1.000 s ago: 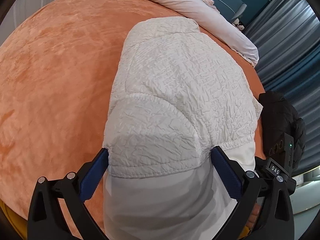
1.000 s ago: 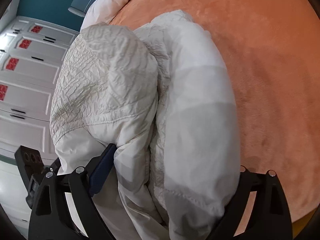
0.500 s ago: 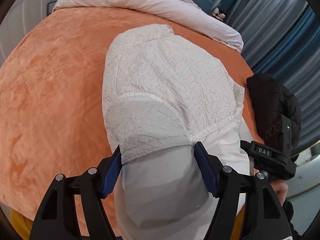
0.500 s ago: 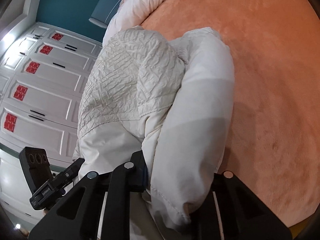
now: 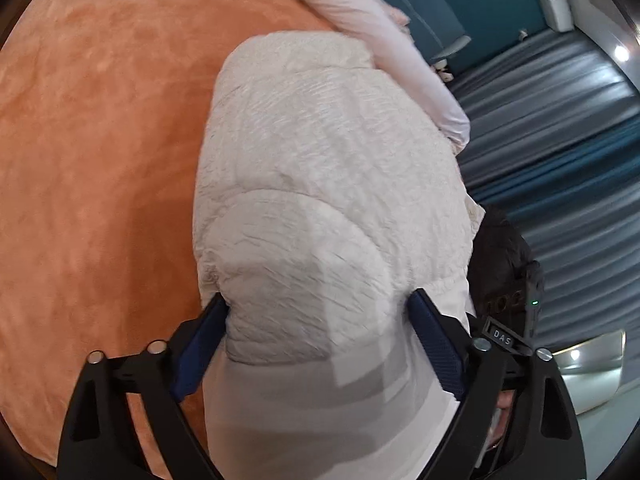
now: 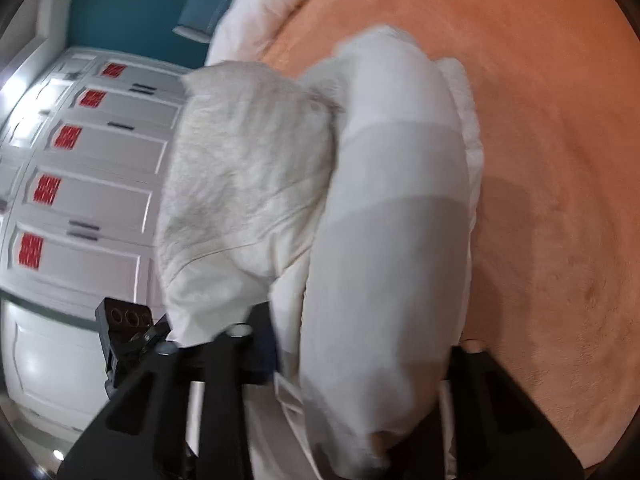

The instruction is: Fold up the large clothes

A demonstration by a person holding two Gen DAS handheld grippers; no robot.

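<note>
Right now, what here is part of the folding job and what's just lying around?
Part of the job:
white puffy jacket
left gripper
right gripper
orange bedspread

Just lying around:
pale duvet
blue curtains
white cupboards

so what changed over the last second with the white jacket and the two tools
The right tool closed in on the white jacket: a second ago its fingers stood wide around the bundle, now they pinch a narrower fold. Both views tilted and blurred, so both tools are swinging the bundle, which hangs further over the orange bed cover. Unchanged: the left tool grips the jacket's end, and the jacket stays folded.
</note>
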